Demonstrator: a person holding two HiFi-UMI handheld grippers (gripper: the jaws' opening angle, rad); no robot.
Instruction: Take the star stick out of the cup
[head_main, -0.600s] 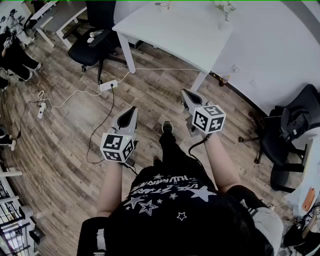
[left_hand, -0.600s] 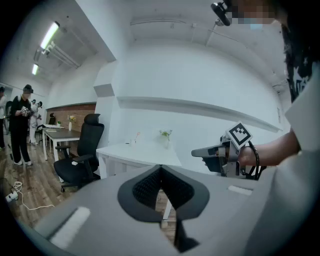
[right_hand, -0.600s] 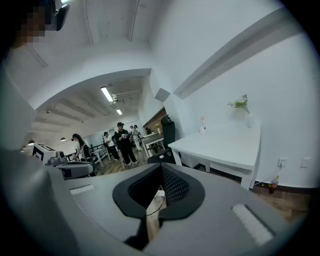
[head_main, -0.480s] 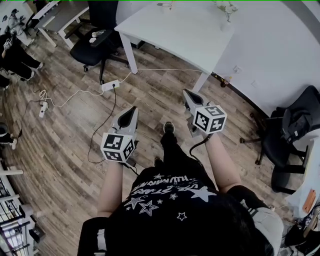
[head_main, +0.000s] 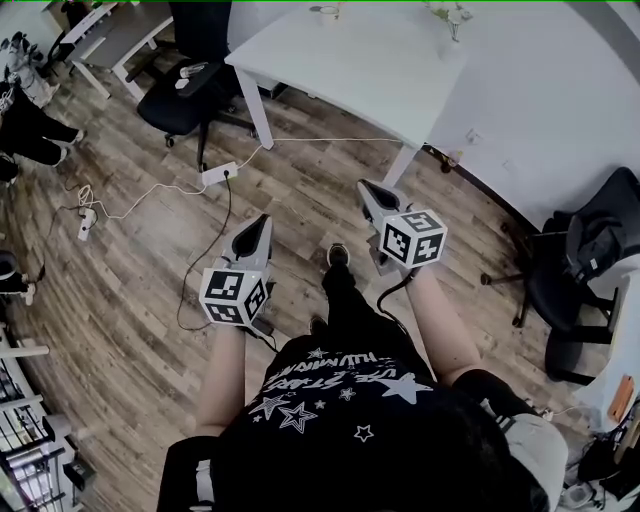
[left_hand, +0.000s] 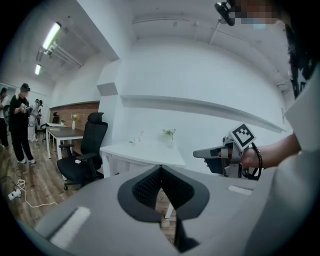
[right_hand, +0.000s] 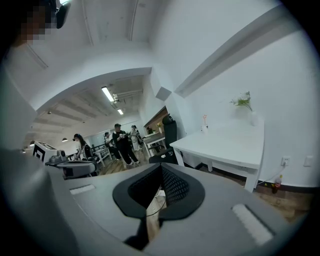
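Over wood floor (head_main: 150, 260), facing white tabletop (head_main: 350, 70) with cup (head_main: 328, 12) at far edge. Holding left tool (head_main: 258, 224) and right tool (head_main: 367, 189) well short of it, both clenched on nothing.

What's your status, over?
Left hand-held gripper and right hand-held gripper shut, empty. Cup with stick far off on table. Only floor between.

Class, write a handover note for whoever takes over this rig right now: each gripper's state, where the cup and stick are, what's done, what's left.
Left gripper: shut, empty.
Right gripper: shut, empty.
Both are held in the air, well short of the white table.
Cup: at the table's far end, with a thin stick upright in it. It is too small to confirm the star.
Done: nothing yet.
Left: approach, grip the stick, lift it out.
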